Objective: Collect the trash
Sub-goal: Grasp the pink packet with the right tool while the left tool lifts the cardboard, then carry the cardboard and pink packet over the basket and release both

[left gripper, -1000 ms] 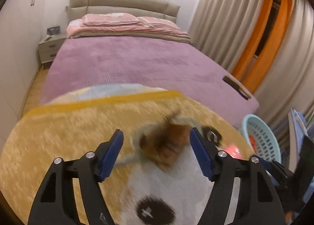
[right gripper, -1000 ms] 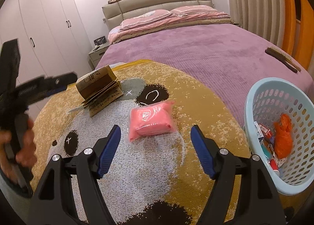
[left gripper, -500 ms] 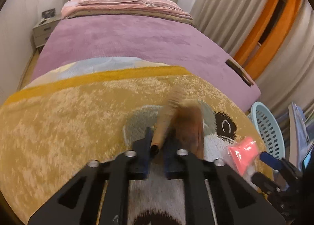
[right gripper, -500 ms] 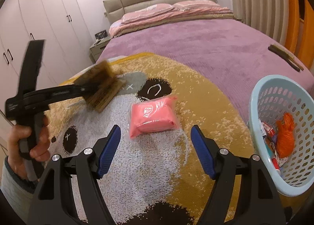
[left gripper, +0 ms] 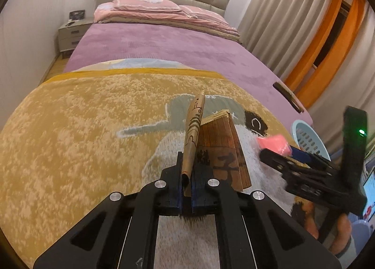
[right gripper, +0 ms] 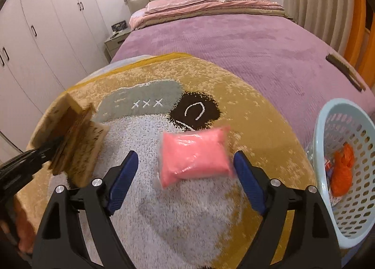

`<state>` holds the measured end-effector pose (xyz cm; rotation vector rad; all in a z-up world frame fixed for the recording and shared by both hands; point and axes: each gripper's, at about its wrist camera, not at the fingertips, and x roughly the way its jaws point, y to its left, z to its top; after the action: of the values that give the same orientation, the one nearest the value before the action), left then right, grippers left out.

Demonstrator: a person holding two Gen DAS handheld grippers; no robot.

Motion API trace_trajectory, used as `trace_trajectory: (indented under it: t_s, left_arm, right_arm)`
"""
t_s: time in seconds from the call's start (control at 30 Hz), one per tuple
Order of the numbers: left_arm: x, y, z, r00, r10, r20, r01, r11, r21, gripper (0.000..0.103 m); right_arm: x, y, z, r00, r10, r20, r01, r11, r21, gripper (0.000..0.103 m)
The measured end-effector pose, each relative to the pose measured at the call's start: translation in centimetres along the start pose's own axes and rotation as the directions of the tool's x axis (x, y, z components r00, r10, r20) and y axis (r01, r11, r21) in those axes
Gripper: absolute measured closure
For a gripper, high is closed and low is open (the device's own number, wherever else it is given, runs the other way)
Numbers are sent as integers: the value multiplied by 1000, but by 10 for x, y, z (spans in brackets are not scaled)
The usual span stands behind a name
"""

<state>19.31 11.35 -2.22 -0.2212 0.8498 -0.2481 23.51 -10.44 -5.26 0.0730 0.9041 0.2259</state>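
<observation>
The basket (right gripper: pixel 346 175) beside the bed already holds some trash. The left hand-held gripper (left gripper: pixel 186 183) pinches the brown booklet (left gripper: pixel 220 149) above the rug; the right hand-held gripper (right gripper: pixel 185 182), wide, straddles the pink packet (right gripper: pixel 194 156), not yet picked up.

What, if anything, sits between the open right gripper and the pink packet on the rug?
Nothing visible. The pink packet lies on the rug just ahead of the right gripper, inside its spread jaws. The left gripper and its brown booklet are off to the side.
</observation>
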Motion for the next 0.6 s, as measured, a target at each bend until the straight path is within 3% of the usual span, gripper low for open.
trace_trajectory:
  t_s: [0.03,0.1,0.17,0.37,0.6]
  left_arm:
    - [-2,-1,-1,1000,-1,1,1,1000,2,100]
    - [-5,-2,-4,1000,-1,6,0,1000,7,100]
    - [-8,-7,-6,1000,6,10,-6,1000,19,100]
    - [-24,-21,-12,999,-10,32,8,999,54,100]
    - [-46,-59,-8,995,-58,78,49,992,118,100]
  right_arm:
    - [0,2,0,1000,-11,2,11,1000,-8,26]
    - [0,2,-1,1000,-13,7,13,1000,-13,43]
    - [-2,2,-3,1000,-16,7,16,1000,-16,50]
    - [-24,-1,-10,999,1,41,-1,1000,2,51]
    - [-85,-23,-6,989,-6,148,-2,999,52,51]
